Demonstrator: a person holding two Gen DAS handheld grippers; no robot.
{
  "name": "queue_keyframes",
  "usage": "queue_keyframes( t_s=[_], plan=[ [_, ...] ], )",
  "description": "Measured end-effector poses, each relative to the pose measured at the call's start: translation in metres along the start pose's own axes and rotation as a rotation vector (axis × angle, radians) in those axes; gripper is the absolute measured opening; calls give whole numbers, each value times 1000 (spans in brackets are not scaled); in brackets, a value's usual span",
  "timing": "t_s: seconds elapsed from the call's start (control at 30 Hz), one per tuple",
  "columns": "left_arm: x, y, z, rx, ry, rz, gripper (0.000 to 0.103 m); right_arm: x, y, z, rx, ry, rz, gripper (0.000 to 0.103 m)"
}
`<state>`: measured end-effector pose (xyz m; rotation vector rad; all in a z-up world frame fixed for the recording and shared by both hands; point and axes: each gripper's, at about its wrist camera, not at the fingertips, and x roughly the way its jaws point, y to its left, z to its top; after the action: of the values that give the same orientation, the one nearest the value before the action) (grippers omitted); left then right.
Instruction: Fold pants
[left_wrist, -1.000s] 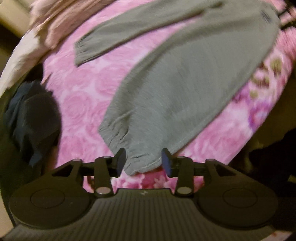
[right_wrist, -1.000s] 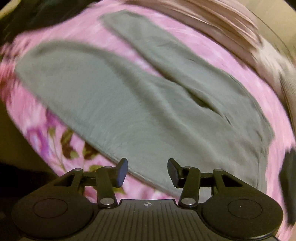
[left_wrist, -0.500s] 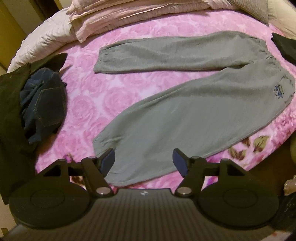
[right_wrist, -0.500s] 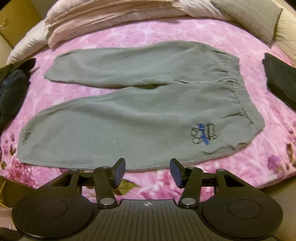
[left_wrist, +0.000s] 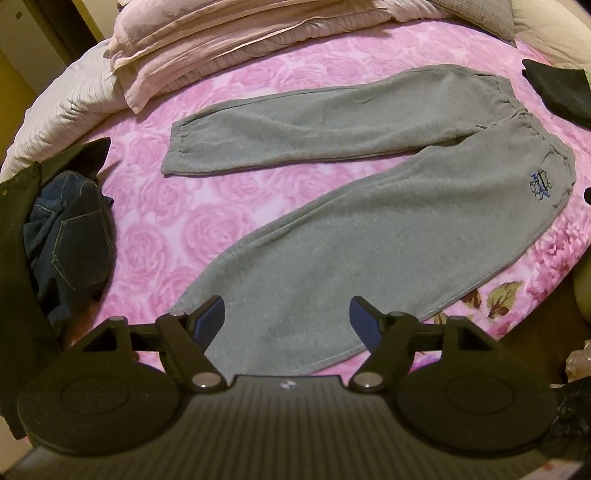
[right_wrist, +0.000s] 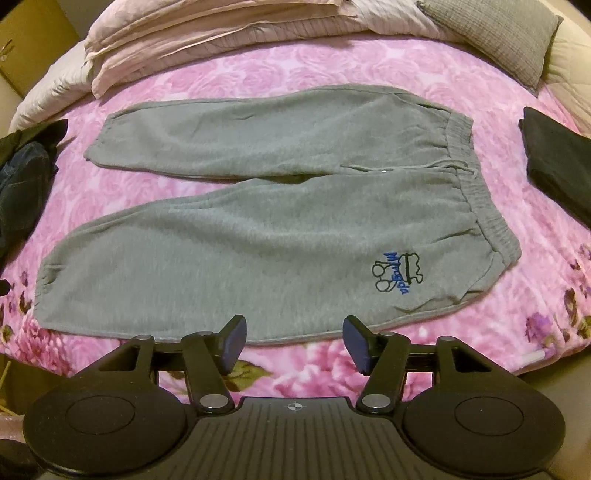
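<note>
grey fleece sweatpants (right_wrist: 258, 236) lie flat, unfolded on the pink rose-print blanket (right_wrist: 258, 85), left gripper (left_wrist: 286, 319) and right gripper (right_wrist: 293, 339) above their near edge, jaws opening, empty; next, probably grasp the near leg.

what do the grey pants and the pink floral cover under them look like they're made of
Grey pants: likely cotton-blend fleece knit, matte, with a fuzzy nap, ribbed elastic waistband and stitched logo. Pink cover: apparently plush synthetic fleece, soft slight sheen, printed rose pattern. Neither fibre can be confirmed by sight.
</note>
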<state>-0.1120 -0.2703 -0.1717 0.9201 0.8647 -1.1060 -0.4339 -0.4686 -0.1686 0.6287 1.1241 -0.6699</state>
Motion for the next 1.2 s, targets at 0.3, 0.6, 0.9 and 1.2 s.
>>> queue_keyframes(
  t_s=[0.3, 0.6, 0.9, 1.2],
  plan=[
    [4, -6, 2, 24, 12, 10, 74, 7, -5, 1, -7, 20, 4, 56],
    [8, -14, -5, 11, 32, 13, 75, 14, -16, -2, -21, 41, -4, 57],
    [8, -22, -17, -6, 40, 19, 76, 16, -19, -5, -53, 51, 1, 57],
    [11, -21, -44, -29, 73, 33, 77, 21, -14, -12, -113, 65, 1, 57]
  ],
)
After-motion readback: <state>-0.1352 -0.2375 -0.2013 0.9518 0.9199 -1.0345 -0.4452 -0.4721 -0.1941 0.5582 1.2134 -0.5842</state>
